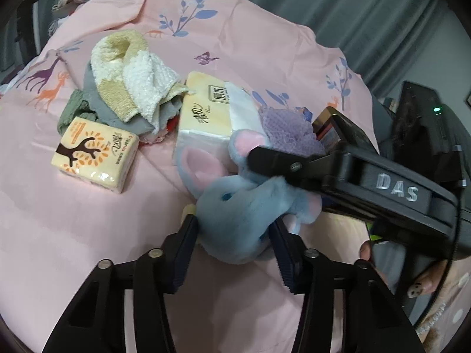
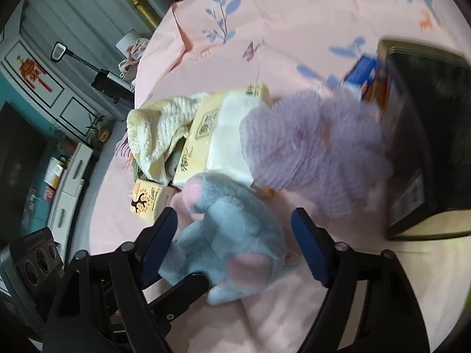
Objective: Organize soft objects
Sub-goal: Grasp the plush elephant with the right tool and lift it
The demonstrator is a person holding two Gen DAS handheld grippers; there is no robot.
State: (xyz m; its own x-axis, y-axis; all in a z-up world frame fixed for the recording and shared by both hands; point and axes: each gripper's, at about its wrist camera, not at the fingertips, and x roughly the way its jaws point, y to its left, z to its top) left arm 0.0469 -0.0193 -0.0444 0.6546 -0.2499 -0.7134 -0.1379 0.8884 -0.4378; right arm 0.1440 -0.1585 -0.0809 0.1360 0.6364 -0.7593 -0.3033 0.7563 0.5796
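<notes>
A blue plush mouse [image 1: 235, 214] with pink ears lies on the pink sheet [image 1: 73, 235]. My left gripper [image 1: 232, 220] is shut on its body, both pads pressed into the fur. In the right wrist view, my right gripper [image 2: 234, 213] straddles the same plush mouse [image 2: 235, 235], open. Its left pad brushes the fur and its right pad stands a little clear. A right finger [image 1: 279, 163] crosses the toy near its ears. A purple mesh pouf [image 1: 291, 135] [image 2: 315, 153] sits just behind the toy.
A large tissue pack [image 1: 206, 108] [image 2: 206, 129] lies behind the toy, a small one [image 1: 94, 153] to the left. Crumpled towels [image 1: 132, 79] are heaped beyond. A black box [image 2: 426, 132] stands on the right. A person's hand [image 1: 424, 285] holds the right gripper.
</notes>
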